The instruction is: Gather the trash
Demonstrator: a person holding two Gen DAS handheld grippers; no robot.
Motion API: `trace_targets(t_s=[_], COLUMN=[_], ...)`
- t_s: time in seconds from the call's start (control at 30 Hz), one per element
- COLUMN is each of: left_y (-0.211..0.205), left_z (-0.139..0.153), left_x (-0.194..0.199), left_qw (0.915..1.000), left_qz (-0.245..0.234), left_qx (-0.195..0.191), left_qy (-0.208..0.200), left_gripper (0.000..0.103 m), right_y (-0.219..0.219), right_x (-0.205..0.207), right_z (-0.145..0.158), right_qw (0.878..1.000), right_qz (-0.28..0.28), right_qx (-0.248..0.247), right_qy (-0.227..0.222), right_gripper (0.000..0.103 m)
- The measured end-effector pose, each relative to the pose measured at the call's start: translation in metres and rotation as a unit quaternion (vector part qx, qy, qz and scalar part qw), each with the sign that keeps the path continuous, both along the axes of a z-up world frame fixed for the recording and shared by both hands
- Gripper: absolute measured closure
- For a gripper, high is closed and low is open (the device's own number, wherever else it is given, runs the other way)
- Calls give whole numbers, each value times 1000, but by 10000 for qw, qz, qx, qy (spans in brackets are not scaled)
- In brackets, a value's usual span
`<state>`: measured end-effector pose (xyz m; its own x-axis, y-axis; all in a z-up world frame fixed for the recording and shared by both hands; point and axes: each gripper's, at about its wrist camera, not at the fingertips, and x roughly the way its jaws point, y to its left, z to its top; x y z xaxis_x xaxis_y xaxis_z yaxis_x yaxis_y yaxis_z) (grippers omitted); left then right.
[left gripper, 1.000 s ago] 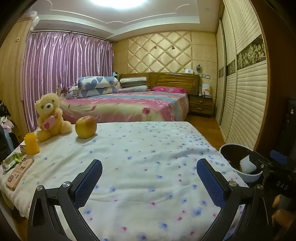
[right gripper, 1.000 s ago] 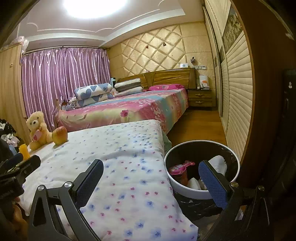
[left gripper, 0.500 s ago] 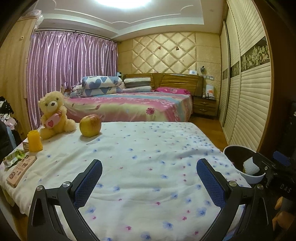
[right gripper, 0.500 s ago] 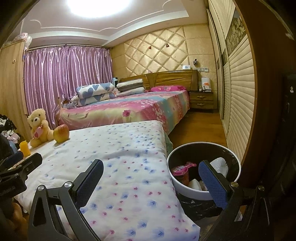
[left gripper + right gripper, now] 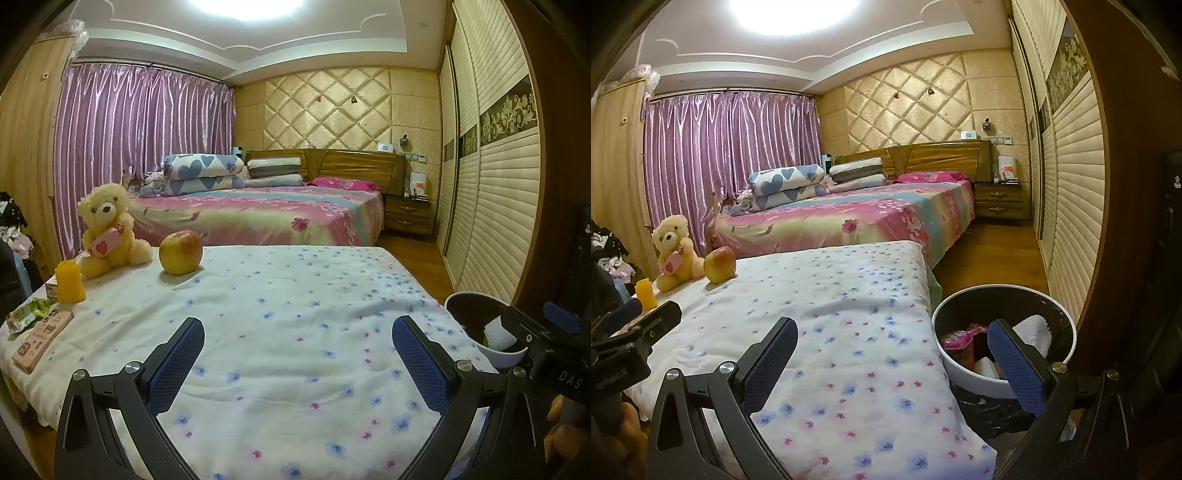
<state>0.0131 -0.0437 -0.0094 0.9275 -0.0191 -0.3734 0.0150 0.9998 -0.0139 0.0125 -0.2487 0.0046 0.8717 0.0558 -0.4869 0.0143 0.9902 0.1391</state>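
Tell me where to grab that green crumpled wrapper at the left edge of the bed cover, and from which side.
Judging from the left wrist view, pinch the green wrapper on its raised crumpled edge, coming from above with the open left gripper. It lies nearly flat on the cover, hemmed in by the pink box and the yellow ribbed cup, so a sideways approach would probably bump them.
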Motion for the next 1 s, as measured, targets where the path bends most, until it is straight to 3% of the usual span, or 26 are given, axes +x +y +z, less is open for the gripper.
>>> trace_targets(t_s=[1.0], left_y=[2], left_z=[-1], left_x=[2], left_qw=[10000], left_qz=[-59], left_qx=[-6], left_qy=[33], left_gripper=[1], right_y=[4], right_x=[0], right_z=[3], right_qw=[10000], right_qz=[29], right_qx=[-7], right_qy=[-18], right_gripper=[0])
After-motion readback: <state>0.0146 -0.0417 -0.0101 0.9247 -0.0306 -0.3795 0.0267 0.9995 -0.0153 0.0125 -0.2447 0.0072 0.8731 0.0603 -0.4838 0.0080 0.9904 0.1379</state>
